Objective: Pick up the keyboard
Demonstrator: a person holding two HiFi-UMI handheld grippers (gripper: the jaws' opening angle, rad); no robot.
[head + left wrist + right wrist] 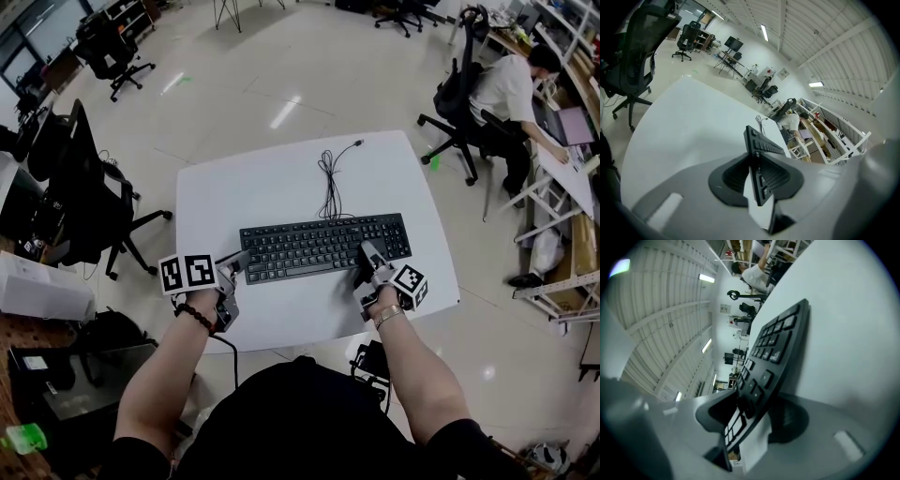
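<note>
- Black and full-sized, the keyboard (323, 246) lies flat on the white table (272, 187), on the half nearer the person. Its long side runs along the table's near edge.
- Its black cable (330, 183) runs in loops from the back of the keyboard toward the table's far edge, and the plug rests on the tabletop.
- The left gripper (239, 261) reaches in from the table's near-left side and meets the keyboard's left front corner.
- In the left gripper view, the keyboard's end stands edge-on between the two dark pads (733, 176). They are closed onto it from both sides, partway in and gripping the thin edge.
- The right gripper (367, 253) comes in from the table's near-right side at the keyboard's right end, by the number pad.
- In the right gripper view, its jaws straddle that end, wider apart than the keyboard is thick. One pad (717, 411) stands off from the keys, so the keyboard is between the jaws but not clamped.
- Each gripper carries a marker cube (187, 273) above the table's near edge.
- A dark office chair (84, 187) stands off the table's left side.
- A seated person (506, 89) is well beyond the table's far-right corner.
</note>
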